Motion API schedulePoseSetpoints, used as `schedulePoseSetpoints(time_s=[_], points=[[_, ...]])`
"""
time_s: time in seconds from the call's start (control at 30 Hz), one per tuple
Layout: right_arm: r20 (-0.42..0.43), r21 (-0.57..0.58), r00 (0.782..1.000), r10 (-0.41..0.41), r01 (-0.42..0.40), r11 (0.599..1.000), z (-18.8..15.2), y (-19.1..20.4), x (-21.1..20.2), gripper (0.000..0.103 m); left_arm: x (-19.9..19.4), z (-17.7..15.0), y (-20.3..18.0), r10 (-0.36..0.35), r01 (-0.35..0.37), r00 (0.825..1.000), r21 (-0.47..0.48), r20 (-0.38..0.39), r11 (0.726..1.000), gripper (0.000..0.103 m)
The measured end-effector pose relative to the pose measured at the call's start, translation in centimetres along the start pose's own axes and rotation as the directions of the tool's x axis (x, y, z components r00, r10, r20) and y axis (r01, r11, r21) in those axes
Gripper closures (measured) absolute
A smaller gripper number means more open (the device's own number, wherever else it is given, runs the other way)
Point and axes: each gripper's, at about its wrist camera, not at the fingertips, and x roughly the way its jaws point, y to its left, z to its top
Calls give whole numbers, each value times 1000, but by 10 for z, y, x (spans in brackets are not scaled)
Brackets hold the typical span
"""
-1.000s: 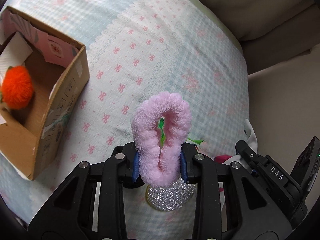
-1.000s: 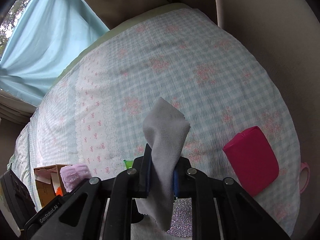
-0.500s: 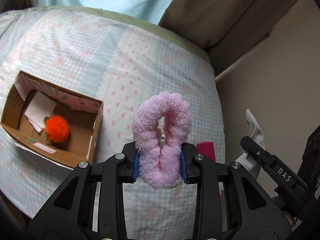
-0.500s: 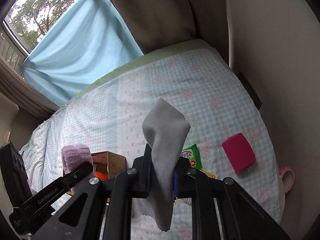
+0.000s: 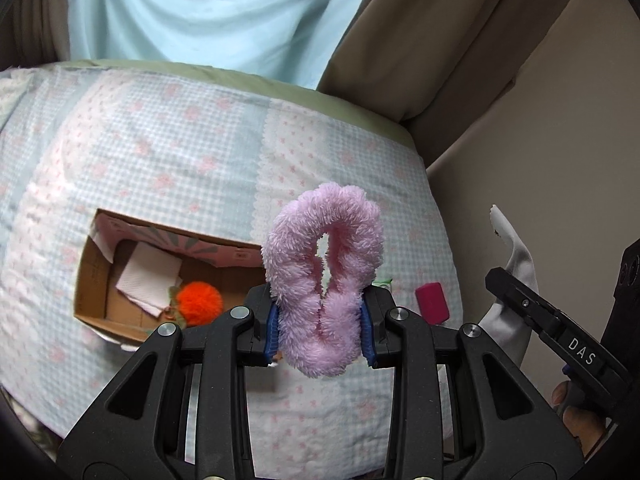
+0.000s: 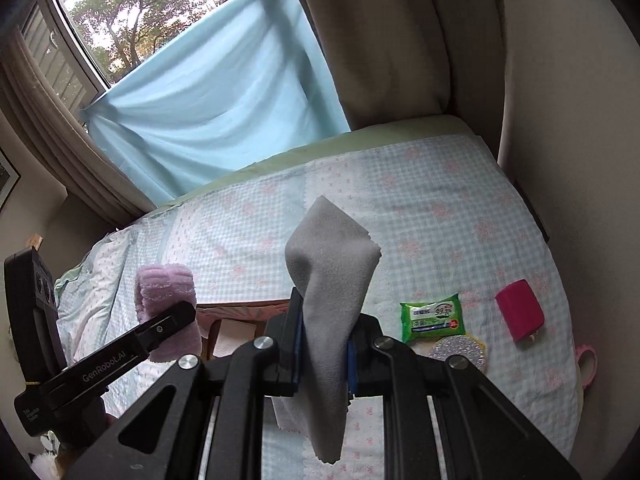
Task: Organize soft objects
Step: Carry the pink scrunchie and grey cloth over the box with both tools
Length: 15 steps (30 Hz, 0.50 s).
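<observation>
My left gripper [image 5: 320, 320] is shut on a fluffy pink scrunchie [image 5: 324, 276], held high above the bed. Below and to its left sits an open cardboard box [image 5: 96, 280] holding an orange pompom [image 5: 199, 298] and a folded white cloth [image 5: 148, 276]. My right gripper [image 6: 322, 344] is shut on a grey cloth [image 6: 332, 280] that sticks up and hangs down between its jaws. In the right wrist view the scrunchie [image 6: 164, 284] and the left gripper show at the left. The grey cloth [image 5: 516, 276] shows at the right edge of the left wrist view.
On the checked bedspread [image 6: 420, 200] lie a green wipes pack [image 6: 432, 316], a glittery round pad [image 6: 460, 354], a magenta pouch [image 6: 520, 312] and a pink ring-shaped item [image 6: 586, 362] at the bed's edge. A blue curtain [image 6: 208, 108] and beige drapes hang behind.
Both grippers have risen well above the bed with their loads still held. The box and the other items now look smaller and farther below; the window and curtains have come into view.
</observation>
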Motion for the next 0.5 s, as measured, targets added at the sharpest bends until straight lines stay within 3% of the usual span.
schedulePoseSetpoints(time_s=[0.27, 0.5], points=[[-21, 56, 1000, -17, 18, 998, -33, 94, 38, 88, -18, 20, 105, 13, -9, 997, 60, -77, 998, 75], [-58, 79, 998, -31, 36, 996, -45, 145, 83, 88, 6, 27, 160, 66, -38, 982, 158, -177, 987, 75]])
